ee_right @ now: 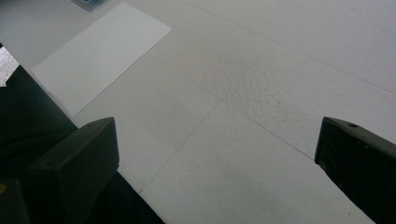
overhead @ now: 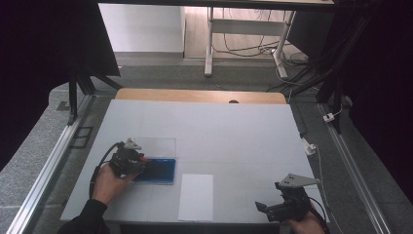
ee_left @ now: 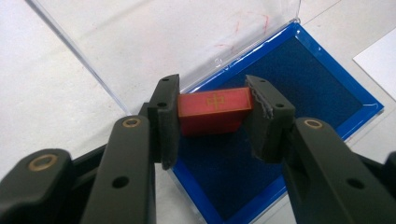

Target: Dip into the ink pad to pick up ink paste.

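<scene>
Two grippers at work: the left gripper (ee_left: 214,112) clamps its fingers on the red stamp block (ee_left: 215,110) over the blue ink pad (ee_left: 299,79), the right gripper (ee_right: 215,158) idles wide open, and pressing onto the white paper (overhead: 196,196) looks next

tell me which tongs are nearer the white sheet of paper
Left. The left tongs hold a red stamp over the blue ink pad, just left of the paper. The right tongs hover farther off, near the table's front right corner.

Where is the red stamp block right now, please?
The red stamp block is clamped in the left gripper, over the blue ink pad, at the table's left.
</scene>
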### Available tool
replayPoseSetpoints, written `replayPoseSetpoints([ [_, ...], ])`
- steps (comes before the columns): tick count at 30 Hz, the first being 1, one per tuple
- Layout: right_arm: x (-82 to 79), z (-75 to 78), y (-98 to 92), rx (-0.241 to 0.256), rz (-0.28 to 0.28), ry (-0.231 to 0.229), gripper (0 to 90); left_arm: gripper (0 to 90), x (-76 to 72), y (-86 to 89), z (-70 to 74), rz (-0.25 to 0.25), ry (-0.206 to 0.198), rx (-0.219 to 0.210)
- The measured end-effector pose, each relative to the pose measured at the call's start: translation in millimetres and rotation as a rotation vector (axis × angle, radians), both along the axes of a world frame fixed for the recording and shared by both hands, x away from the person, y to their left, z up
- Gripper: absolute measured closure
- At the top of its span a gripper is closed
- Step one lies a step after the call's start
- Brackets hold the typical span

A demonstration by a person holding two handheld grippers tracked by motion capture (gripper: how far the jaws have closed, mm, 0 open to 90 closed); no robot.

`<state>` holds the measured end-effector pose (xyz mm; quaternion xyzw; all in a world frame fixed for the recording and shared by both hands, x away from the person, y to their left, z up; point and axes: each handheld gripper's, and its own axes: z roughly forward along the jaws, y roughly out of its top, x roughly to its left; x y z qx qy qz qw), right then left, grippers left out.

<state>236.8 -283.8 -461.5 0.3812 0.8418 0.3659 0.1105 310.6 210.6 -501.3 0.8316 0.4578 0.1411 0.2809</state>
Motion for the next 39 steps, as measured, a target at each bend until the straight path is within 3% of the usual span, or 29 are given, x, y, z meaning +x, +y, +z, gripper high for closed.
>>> replayPoseSetpoints([
  [5, -0.1, -0.1, 0.5, -0.005, 0.002, -0.002, 0.0, 58.1, -4.8, -10.6, 0.1, -0.001, -0.037, 0.08],
  [7, -0.2, -0.1, 0.6, -0.006, 0.002, -0.002, 0.0, 58.2, -5.9, -11.3, -0.2, 0.003, -0.042, 0.085],
  [13, -0.4, 0.0, 0.3, -0.002, 0.001, -0.003, 0.0, 58.3, 0.7, 6.6, -3.6, 0.022, 0.012, -0.063],
  [15, -0.5, 0.0, 0.1, -0.001, 0.001, -0.003, 0.0, 58.3, 1.6, 9.1, -4.1, 0.023, 0.02, -0.084],
  [23, -0.6, 0.0, 0.6, -0.005, 0.005, -0.005, 0.3, 58.3, -5.8, -9.7, -1.1, 0.009, -0.039, 0.068],
  [27, -0.8, 0.1, 0.8, -0.005, 0.005, -0.004, 0.3, 58.2, -2.3, 0.2, -2.6, 0.024, -0.009, -0.016],
  [31, -0.4, 0.0, 0.3, -0.001, 0.003, -0.003, 0.3, 58.0, -1.0, -0.3, -1.0, 0.006, -0.009, -0.002],
  [39, -0.1, 0.0, 0.4, -0.001, 0.001, 0.0, 0.3, 57.6, 1.8, 5.1, 4.3, 0.004, 0.021, -0.082],
])
